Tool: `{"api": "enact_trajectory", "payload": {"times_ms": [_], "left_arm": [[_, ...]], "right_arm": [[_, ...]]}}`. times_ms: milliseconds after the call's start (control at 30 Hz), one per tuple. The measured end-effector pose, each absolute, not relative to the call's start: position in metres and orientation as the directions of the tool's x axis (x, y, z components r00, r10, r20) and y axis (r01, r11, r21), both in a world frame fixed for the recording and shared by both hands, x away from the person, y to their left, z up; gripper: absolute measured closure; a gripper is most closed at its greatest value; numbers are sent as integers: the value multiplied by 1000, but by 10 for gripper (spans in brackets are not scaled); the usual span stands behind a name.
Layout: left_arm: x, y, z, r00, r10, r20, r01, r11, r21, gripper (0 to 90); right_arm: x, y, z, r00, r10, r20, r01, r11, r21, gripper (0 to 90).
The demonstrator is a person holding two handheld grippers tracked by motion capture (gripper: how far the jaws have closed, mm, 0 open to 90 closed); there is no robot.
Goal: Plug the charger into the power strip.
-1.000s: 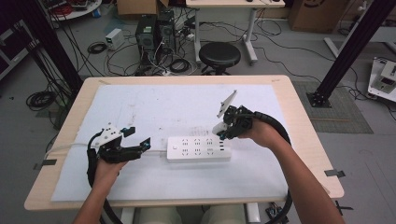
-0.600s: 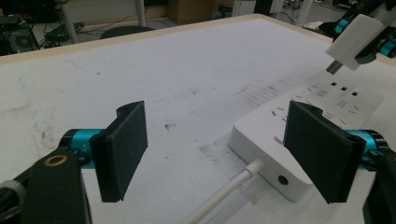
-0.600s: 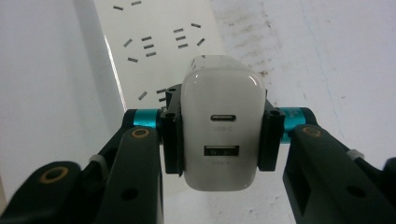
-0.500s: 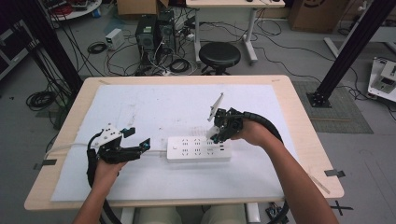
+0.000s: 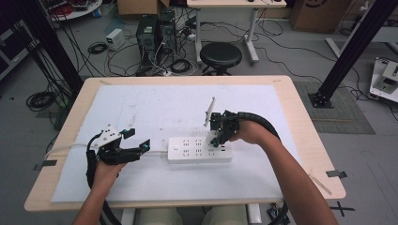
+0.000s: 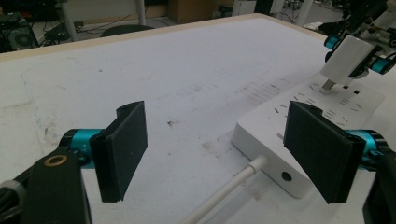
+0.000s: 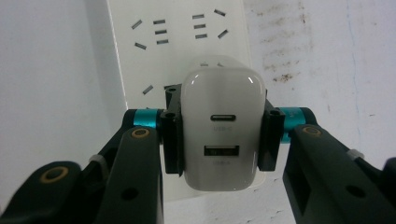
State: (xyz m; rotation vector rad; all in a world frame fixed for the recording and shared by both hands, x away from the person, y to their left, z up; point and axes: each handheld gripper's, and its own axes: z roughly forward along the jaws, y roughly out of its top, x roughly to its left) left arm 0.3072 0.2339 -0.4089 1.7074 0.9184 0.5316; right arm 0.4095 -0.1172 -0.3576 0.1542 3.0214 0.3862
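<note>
A white power strip (image 5: 199,149) lies on the white mat, and its cable (image 5: 65,149) runs off to the left. My right gripper (image 5: 218,133) hangs over the strip's right end, shut on a white USB charger (image 7: 222,128) with its ports facing the camera. In the left gripper view the charger (image 6: 348,58) is tilted, with its metal prong just above the strip's sockets (image 6: 336,100). My left gripper (image 5: 137,139) stands open just left of the strip, at the cable end (image 6: 224,191), and holds nothing.
The white mat (image 5: 155,103) covers most of the wooden table (image 5: 309,136). Behind the table stand a black stool (image 5: 220,55) and computer towers (image 5: 155,33) among floor cables. A black frame post (image 5: 349,51) rises at the right.
My right gripper has moved left and down with the charger, from beside the strip to over its right end. The left gripper has stayed put.
</note>
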Motion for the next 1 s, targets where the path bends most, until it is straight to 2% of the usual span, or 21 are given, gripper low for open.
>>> {"api": "enact_trajectory", "payload": {"times_ms": [167,467,900,1000], "left_arm": [[308,233,-410,606,790,-97,317,-128,940,218],[309,232,-412,604,790,-103,317,-120,941,218],[309,230,-412,608,788,-101,315,-123,941,218],[309,231,-412,606,789,-102,314,-119,942,218]], "right_arm": [[410,-114,-359,-993,93,-76,73,968,241,631],[410,-94,-357,-994,39,-99,28,993,113,632],[408,-83,-359,-993,21,-118,12,997,79,633],[408,-78,-366,-993,10,-119,6,999,35,633]]}}
